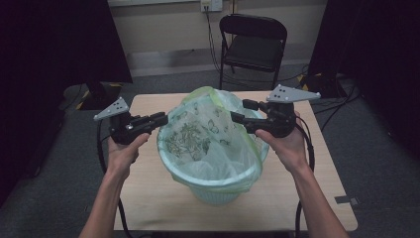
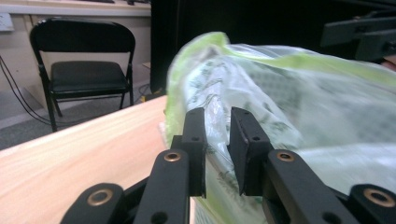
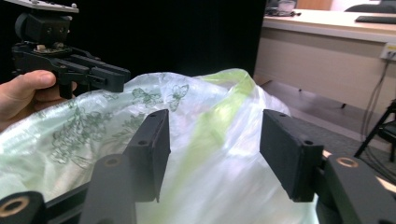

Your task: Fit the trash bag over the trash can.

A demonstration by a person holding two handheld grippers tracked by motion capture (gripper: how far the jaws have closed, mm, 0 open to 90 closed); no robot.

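Note:
A pale green bin (image 1: 218, 191) stands in the middle of the wooden table (image 1: 148, 198). It is lined with a thin translucent bag (image 1: 208, 134) printed with green leaves and butterflies. The bag's mouth stands up loose above the rim. My left gripper (image 1: 163, 119) is at the bag's left edge; in the left gripper view (image 2: 218, 112) its jaws stand a narrow gap apart, with the bag film (image 2: 299, 93) showing through. My right gripper (image 1: 237, 111) is at the bag's right edge, its jaws (image 3: 215, 116) wide apart over the bag (image 3: 210, 168), not pressing it.
A black folding chair (image 1: 252, 47) stands behind the table, with cables on the floor near it. Dark curtains hang at both sides. The table's bare wood (image 2: 84, 149) runs around the bin. The other hand's gripper (image 3: 116, 74) is across the bag.

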